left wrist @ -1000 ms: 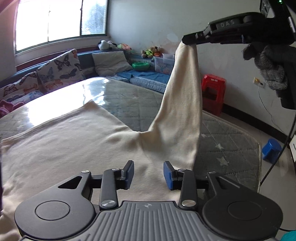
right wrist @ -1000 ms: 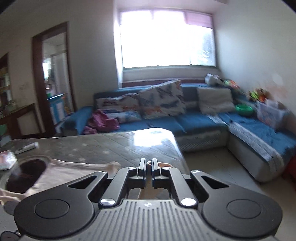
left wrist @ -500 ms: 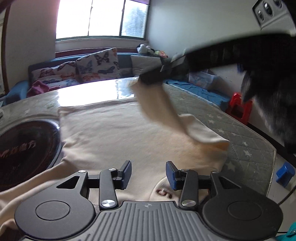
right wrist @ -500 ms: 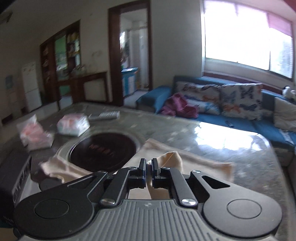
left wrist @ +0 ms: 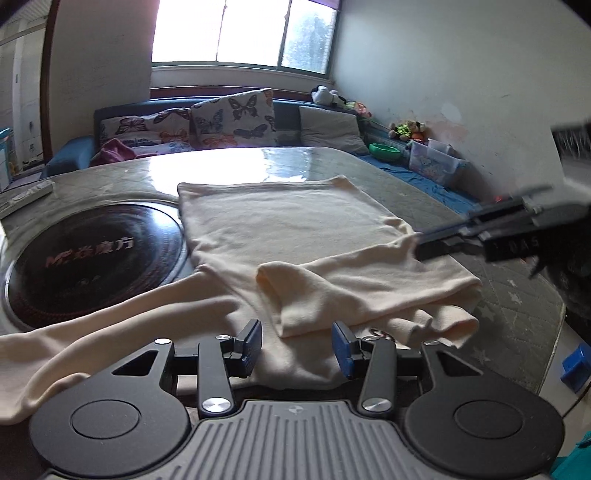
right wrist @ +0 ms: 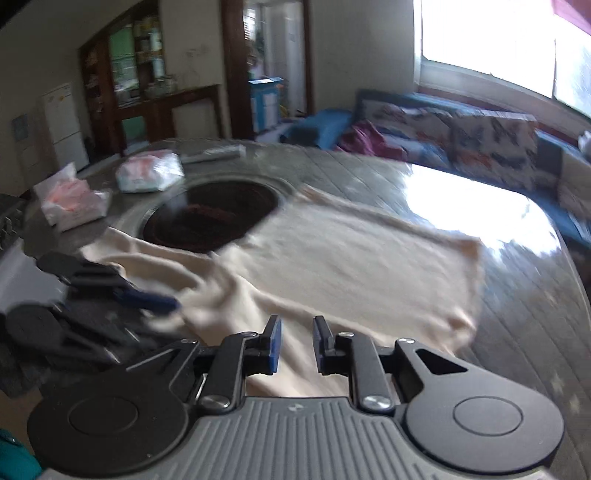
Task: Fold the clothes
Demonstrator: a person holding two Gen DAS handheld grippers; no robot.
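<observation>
The cream sweater (left wrist: pixel 288 236) lies flat on the table (left wrist: pixel 424 192), its right sleeve (left wrist: pixel 354 284) folded across the chest; the left sleeve (left wrist: pixel 110 325) trails its long axis out past the left gripper (left wrist: pixel 297 341), which stands nearer to it, jaws well apart and empty. The right gripper (right wrist: pixel 295 341) hovers over the sweater's near edge, jaws part open, holding nothing. The glossy table carries a dark round hob (left wrist: pixel 92 258); a blue sofa (left wrist: pixel 74 155) sits under a window (left wrist: pixel 243 33)
</observation>
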